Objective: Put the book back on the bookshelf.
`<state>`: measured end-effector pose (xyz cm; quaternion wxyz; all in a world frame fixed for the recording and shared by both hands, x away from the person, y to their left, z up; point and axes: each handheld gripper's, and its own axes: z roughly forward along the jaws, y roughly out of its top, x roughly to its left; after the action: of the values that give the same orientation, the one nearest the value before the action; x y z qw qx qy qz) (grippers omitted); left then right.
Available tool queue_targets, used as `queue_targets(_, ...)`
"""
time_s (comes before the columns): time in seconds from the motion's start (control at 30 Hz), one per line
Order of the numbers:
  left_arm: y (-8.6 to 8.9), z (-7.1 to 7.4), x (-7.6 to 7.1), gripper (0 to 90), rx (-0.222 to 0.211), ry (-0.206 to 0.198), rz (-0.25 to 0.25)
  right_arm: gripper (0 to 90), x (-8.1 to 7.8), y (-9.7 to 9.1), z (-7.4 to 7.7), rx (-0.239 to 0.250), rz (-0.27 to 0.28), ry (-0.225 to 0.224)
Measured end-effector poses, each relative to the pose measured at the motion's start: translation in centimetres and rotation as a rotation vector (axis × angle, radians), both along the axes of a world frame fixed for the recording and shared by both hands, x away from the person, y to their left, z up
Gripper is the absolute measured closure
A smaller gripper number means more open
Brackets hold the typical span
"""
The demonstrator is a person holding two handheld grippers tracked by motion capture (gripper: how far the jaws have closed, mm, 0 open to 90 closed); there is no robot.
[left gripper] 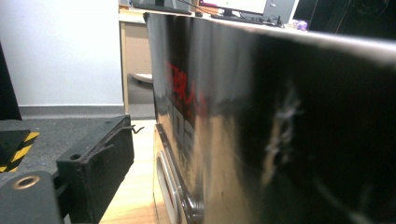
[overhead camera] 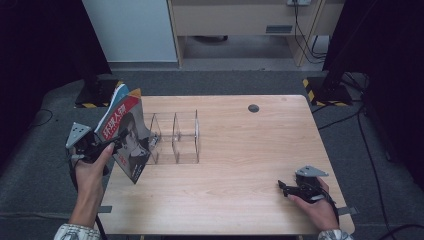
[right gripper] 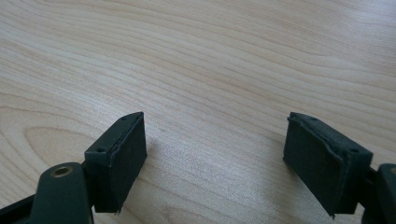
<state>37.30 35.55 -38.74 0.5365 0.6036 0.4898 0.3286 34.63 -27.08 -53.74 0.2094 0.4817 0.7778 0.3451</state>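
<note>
Two grippers: left gripper (overhead camera: 116, 140) at magazine (overhead camera: 127, 135), right gripper (overhead camera: 283, 187) resting low

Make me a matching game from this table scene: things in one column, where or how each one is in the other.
Things:
1. red-covered magazine
2. clear acrylic divider rack
3. right gripper
4. small dark round hole

Places or states:
A. jaws open above bare wood near the table's front right corner
B. in the tabletop near the far edge
C. leaning tilted at the table's left edge, by the left gripper
D. standing empty, just right of the magazine

Pairs: 1-C, 2-D, 3-A, 4-B
</note>
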Motion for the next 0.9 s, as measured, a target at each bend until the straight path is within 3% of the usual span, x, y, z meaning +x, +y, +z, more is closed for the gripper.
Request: queue_targets(0.9, 0.5, 2.7, -0.6, 7.6, 0.054, -0.015, -0.057, 21.2, 0.0, 0.0, 0.0, 0.001, 0.001, 0.001)
